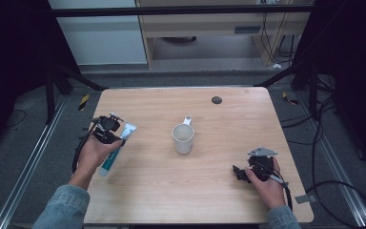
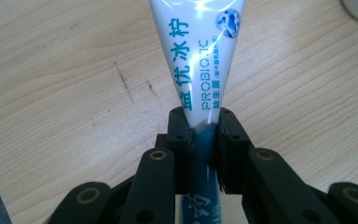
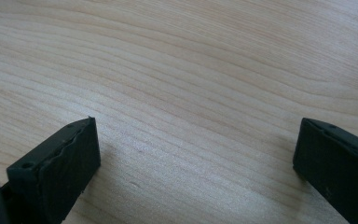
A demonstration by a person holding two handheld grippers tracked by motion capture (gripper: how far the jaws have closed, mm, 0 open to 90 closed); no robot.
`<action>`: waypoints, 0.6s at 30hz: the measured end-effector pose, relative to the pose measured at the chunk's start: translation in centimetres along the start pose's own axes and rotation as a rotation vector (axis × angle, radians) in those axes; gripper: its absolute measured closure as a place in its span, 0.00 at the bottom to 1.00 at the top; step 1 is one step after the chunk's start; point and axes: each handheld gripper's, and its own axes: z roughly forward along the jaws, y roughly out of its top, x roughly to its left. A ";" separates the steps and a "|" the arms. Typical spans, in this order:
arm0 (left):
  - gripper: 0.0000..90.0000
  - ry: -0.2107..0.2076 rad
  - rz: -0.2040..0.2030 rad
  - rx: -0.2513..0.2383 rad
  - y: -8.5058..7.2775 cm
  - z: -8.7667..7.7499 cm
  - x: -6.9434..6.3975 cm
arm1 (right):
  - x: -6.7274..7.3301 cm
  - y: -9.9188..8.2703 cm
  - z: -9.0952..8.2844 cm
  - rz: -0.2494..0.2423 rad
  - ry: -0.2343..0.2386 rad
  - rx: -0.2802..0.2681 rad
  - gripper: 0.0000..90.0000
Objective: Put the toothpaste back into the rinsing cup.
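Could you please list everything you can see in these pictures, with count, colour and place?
toothpaste tube: one, white and teal with blue print, at the left side of the table, clamped in the left tongs.
mug: one, white, upright near the table's middle, handle pointing away from the person.
round dark disc: one, near the table's far edge.
table: one, light wood, rounded corners.
floor cables: several, black, right of the table.
left tongs: one, black, shut on the tube's teal part.
right tongs: one, black, jaws wide apart over bare wood, at the near right of the table.
hands: two, in denim sleeves, coming in from the near edge.
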 end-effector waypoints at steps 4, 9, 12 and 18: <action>0.87 -0.008 0.010 -0.016 0.6 -0.1 -0.6 | 0.0 0.0 0.0 0.000 0.000 0.000 0.01; 0.87 -0.011 0.014 -0.028 1.1 -0.3 -1.0 | 0.0 0.0 0.0 -0.002 0.001 0.001 0.01; 0.87 -0.013 0.018 -0.038 1.4 -0.5 -1.3 | 0.0 0.0 0.0 -0.002 0.001 0.001 0.01; 0.87 -0.019 0.023 -0.060 2.0 -1.0 -2.0 | 0.0 0.0 0.0 0.000 0.001 0.000 0.01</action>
